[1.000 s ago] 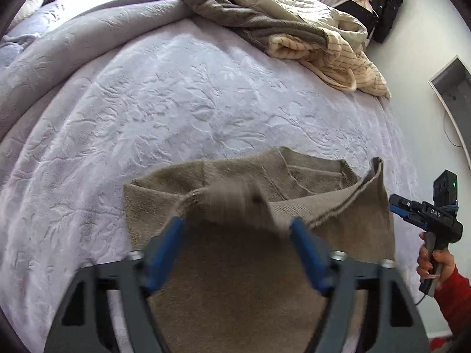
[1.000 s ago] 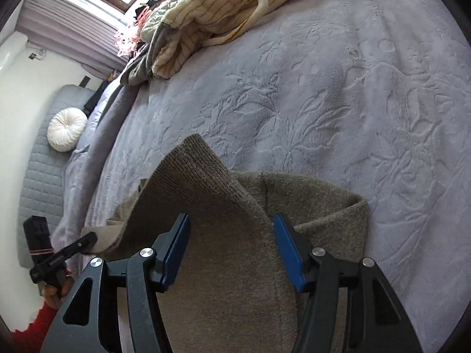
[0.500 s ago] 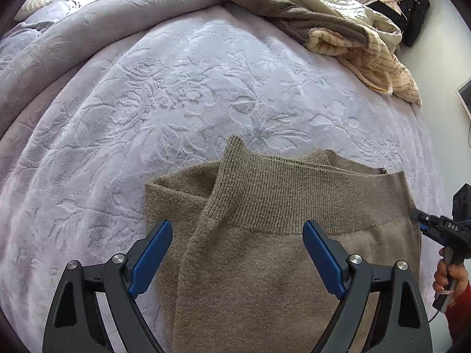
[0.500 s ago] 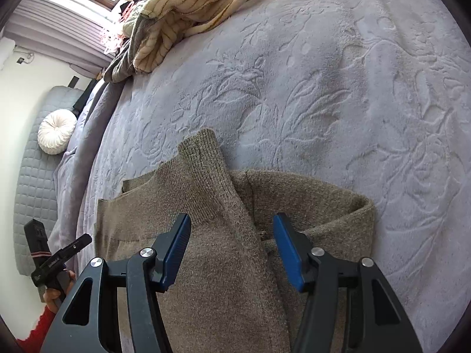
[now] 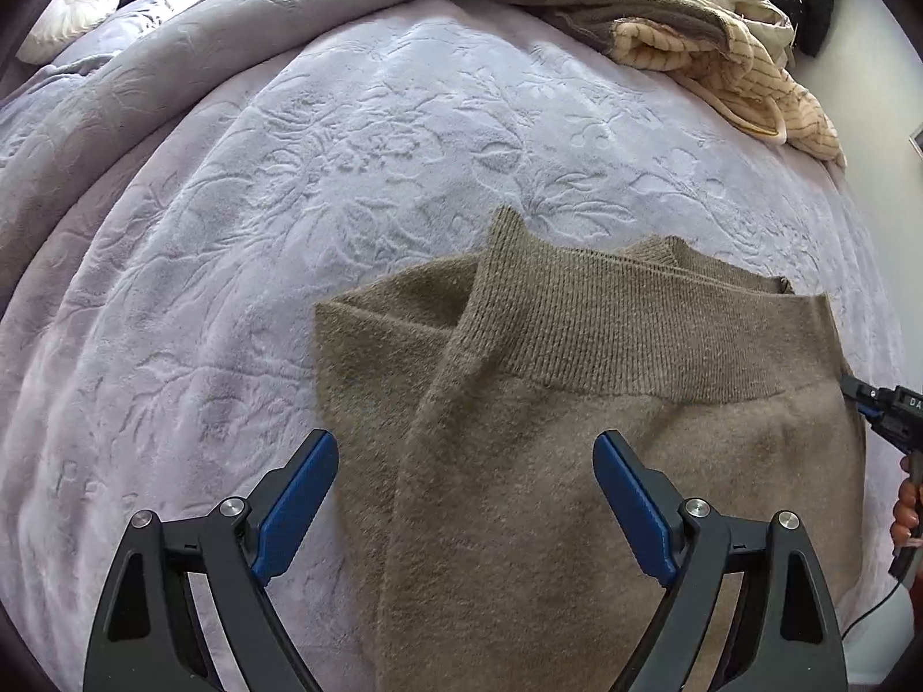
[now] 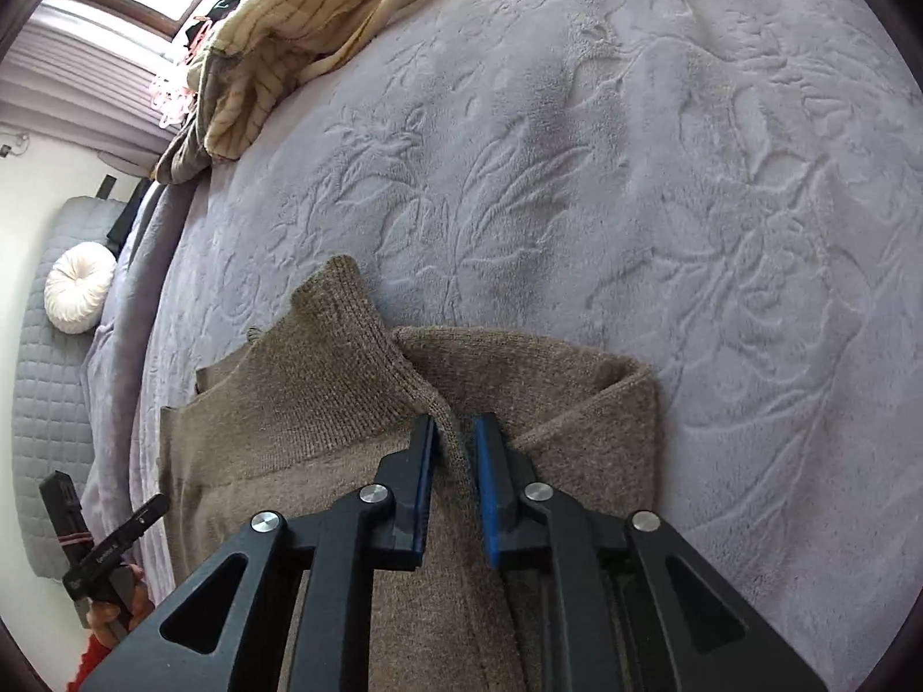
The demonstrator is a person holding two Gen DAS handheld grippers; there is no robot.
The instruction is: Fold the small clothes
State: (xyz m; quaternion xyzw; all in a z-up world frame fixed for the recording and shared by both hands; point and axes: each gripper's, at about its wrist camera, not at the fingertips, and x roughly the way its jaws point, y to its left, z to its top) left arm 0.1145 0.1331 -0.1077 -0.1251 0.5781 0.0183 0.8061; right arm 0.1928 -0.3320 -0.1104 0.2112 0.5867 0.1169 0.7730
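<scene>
Since half a second ago the right gripper (image 6: 456,444) has narrowed from wide apart to nearly closed, and its blue pads (image 6: 489,461) now pinch a raised fold of the brown knit garment (image 6: 323,403) just below the ribbed band (image 6: 346,334). From the left wrist view little has shifted — the left gripper (image 5: 464,496) hovers over the garment (image 5: 577,461) with its fingers spread wide, gripping nothing. That garment lies on the lavender embossed blanket (image 5: 346,144), ribbed band (image 5: 634,328) turned away from the cameras, one corner of the band poking up past the layer beneath. A heap of cream striped and grey clothes (image 5: 663,17) sits well apart at the far edge of the bed, and a round white cushion (image 6: 78,282) rests against the padded headboard (image 6: 40,403).
</scene>
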